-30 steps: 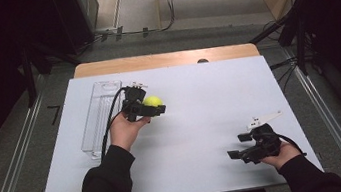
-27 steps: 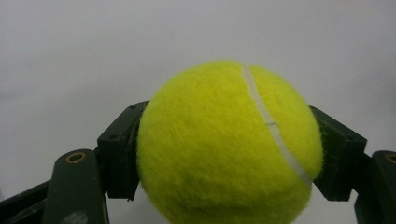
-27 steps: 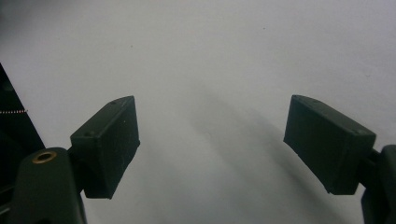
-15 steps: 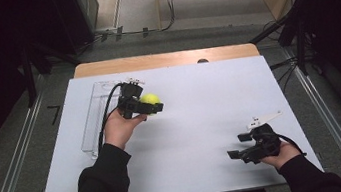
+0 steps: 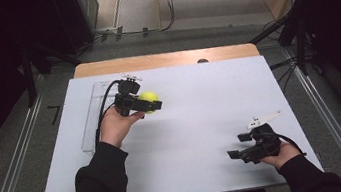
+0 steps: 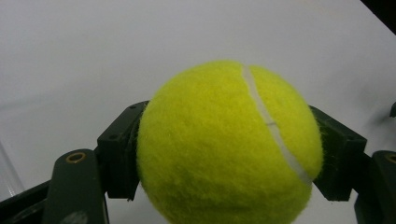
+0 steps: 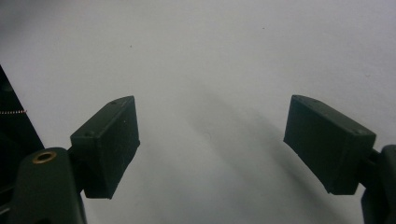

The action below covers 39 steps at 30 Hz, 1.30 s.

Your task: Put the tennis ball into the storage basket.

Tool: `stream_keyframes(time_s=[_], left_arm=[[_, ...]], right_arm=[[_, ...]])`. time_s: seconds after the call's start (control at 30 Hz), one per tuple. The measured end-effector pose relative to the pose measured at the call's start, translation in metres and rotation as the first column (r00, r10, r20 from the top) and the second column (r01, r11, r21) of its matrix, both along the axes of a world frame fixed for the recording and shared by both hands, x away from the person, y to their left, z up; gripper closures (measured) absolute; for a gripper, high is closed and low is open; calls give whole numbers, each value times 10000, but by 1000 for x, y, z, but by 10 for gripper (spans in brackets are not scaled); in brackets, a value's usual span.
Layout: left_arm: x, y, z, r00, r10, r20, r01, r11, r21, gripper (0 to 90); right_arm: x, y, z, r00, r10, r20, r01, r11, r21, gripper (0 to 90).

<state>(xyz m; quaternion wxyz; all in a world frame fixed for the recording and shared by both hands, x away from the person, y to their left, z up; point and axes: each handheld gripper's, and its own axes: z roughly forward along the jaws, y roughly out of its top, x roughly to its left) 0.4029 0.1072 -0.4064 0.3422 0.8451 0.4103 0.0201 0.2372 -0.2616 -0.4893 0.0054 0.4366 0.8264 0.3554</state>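
On a white table [image 5: 189, 138] seen from above, a person's two forearms in black sleeves come in from the bottom edge. At the far left of the table, the left gripper [image 5: 145, 105] is clamped on a yellow tennis ball [image 5: 149, 98], its two black jaws pressing the ball's sides. Just left of that hand lies a clear plastic tray [image 5: 90, 122], long and narrow, partly covered by the gripper's black cable [image 5: 103, 113] and the hand; its contents cannot be made out. Near the right front of the table, well apart from the ball, the right gripper [image 5: 240, 154] has its jaws spread wide with nothing between them, above bare table.

From the left gripper view, the tennis ball [image 6: 229, 144] hides most of both jaws, and its lower edge is cut off by the frame. Beyond the table, a wooden strip [image 5: 163, 59] runs along its far edge, and the dark surroundings are hard to read.
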Motion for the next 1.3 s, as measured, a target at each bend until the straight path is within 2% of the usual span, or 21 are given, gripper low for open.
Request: stream_keyframes(time_s=[0.1, 1.3], left_arm=[[0, 1, 0, 10000, 64, 61, -65, 9998, 179, 257], [8, 31, 9, 9985, 532, -134, -531, 9985, 141, 257]], right_arm=[[0, 0, 0, 10000, -6, -8, 6, 10000, 9, 160], [0, 0, 0, 10000, 2, 43, -2, 10000, 27, 160]])
